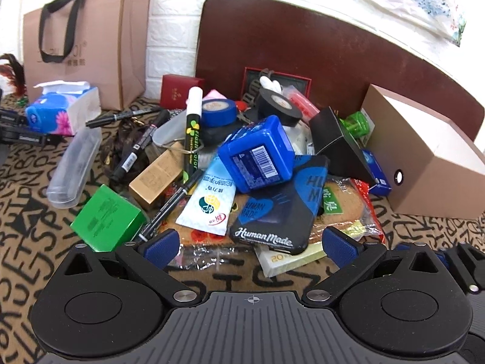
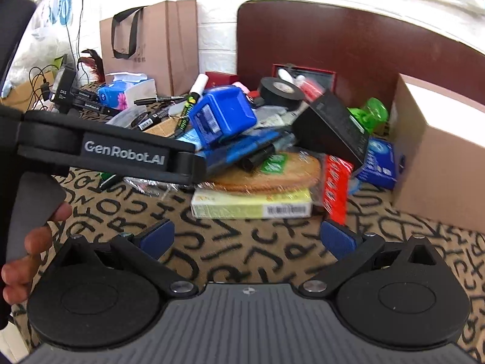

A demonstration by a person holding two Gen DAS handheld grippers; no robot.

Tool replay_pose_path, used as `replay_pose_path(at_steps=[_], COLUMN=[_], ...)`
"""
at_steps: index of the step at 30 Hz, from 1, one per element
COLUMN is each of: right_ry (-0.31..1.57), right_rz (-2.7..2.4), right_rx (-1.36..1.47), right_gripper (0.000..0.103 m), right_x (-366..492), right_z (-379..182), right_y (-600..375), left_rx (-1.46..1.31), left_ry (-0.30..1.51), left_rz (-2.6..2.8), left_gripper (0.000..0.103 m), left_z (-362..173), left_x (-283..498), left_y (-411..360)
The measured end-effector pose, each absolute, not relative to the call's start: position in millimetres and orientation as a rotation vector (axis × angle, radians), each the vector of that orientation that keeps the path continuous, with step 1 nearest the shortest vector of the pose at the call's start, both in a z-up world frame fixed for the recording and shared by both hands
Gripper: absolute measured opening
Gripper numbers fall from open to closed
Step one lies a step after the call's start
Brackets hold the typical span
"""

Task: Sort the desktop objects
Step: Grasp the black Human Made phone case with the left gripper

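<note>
A heap of desk clutter lies on a letter-patterned cloth. A blue plastic box (image 1: 257, 153) (image 2: 222, 115) tops the heap, resting on a black and blue "Human Made" phone case (image 1: 280, 212). Around it lie a white tube (image 1: 212, 201), a green box (image 1: 107, 218), black markers (image 1: 135, 151), tape rolls (image 1: 280, 103) and a yellow sticky-note pad (image 2: 251, 206). My left gripper (image 1: 251, 244) stands open just short of the phone case. My right gripper (image 2: 248, 236) is open too, in front of the sticky-note pad, holding nothing. The left gripper's body (image 2: 121, 154) crosses the right wrist view.
A tan cardboard box (image 1: 424, 151) stands at the right, a brown board (image 1: 303, 45) against the white wall behind. A paper bag (image 1: 88, 45) and a tissue pack (image 1: 63, 109) sit at the back left. A hand (image 2: 27, 261) grips the left tool's handle.
</note>
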State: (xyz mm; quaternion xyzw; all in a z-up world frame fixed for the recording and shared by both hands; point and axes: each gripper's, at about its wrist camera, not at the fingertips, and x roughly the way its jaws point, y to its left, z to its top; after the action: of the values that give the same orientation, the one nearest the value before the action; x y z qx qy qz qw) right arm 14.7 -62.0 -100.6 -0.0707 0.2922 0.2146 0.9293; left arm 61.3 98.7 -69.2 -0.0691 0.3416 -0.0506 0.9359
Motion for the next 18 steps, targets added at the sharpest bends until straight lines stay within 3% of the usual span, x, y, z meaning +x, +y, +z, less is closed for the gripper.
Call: replay_pose_path(at_steps=[14, 18], right_ry=[0.600, 0.608], right_rz=[0.499, 0.506], right_rx=[-0.183, -0.190], right_gripper=[0.090, 0.080], right_x=[49.4, 57.0], right_z=[-103.0, -106.1], right_y=[-18.5, -9.2], left_rx=[-0.198, -0.212], left_ry=[0.775, 0.802], left_rz=[-0.221, -0.253], left_gripper=[0.103, 0.103], left_z=[-82.0, -85.3], left_x=[92.3, 103.3], left_y=[118.7, 121.7])
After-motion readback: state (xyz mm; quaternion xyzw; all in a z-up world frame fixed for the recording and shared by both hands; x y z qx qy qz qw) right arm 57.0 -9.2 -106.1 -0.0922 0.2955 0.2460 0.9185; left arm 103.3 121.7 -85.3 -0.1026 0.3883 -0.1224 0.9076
